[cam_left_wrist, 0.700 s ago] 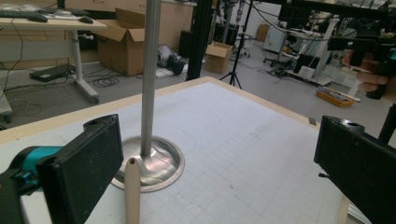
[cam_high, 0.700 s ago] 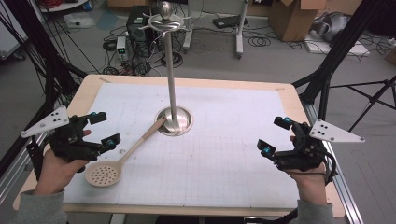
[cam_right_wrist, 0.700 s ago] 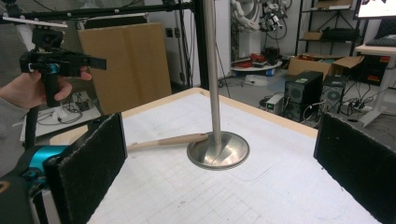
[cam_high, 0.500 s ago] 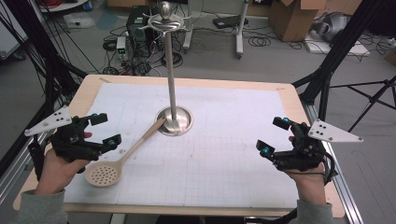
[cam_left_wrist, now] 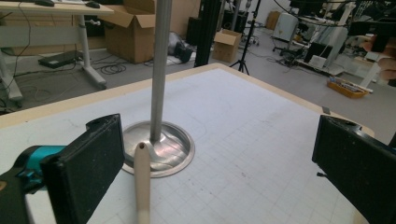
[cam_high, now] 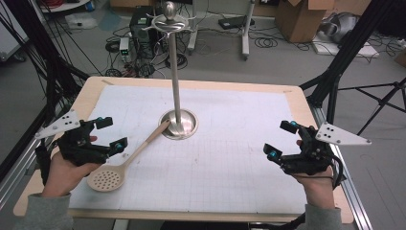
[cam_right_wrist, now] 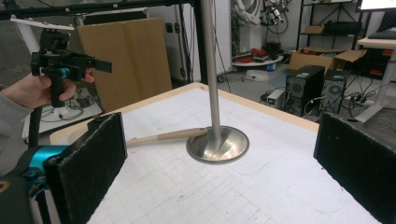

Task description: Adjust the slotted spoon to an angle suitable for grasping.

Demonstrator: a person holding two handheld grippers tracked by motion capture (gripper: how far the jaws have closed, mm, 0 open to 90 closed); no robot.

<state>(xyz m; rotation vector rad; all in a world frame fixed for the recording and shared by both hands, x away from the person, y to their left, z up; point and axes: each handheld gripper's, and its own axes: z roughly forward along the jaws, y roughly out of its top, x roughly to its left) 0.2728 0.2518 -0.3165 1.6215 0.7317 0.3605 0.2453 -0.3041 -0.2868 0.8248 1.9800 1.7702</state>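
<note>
A wooden slotted spoon (cam_high: 125, 159) lies on the white grid mat, its round head near the front left and its handle tip resting on the base of a metal stand (cam_high: 178, 125). The stand's pole rises to a ring of hooks (cam_high: 170, 20). My left gripper (cam_high: 112, 132) hovers open just left of the spoon handle (cam_left_wrist: 142, 186), which runs between its jaws in the left gripper view. My right gripper (cam_high: 278, 139) is open and holds nothing, far off at the mat's right side. From there it faces the stand base (cam_right_wrist: 218, 144) and the spoon handle (cam_right_wrist: 163, 136).
The wooden table (cam_high: 297, 96) borders the mat on all sides, with black tripod legs (cam_high: 335, 86) close to its right and left edges. Cardboard boxes, cables and computer cases stand on the floor beyond. The other hand's gripper (cam_right_wrist: 93, 66) is raised at left in the right gripper view.
My left gripper has edged slightly to the right, toward the spoon handle. The right gripper, spoon and stand have stayed where they were.
</note>
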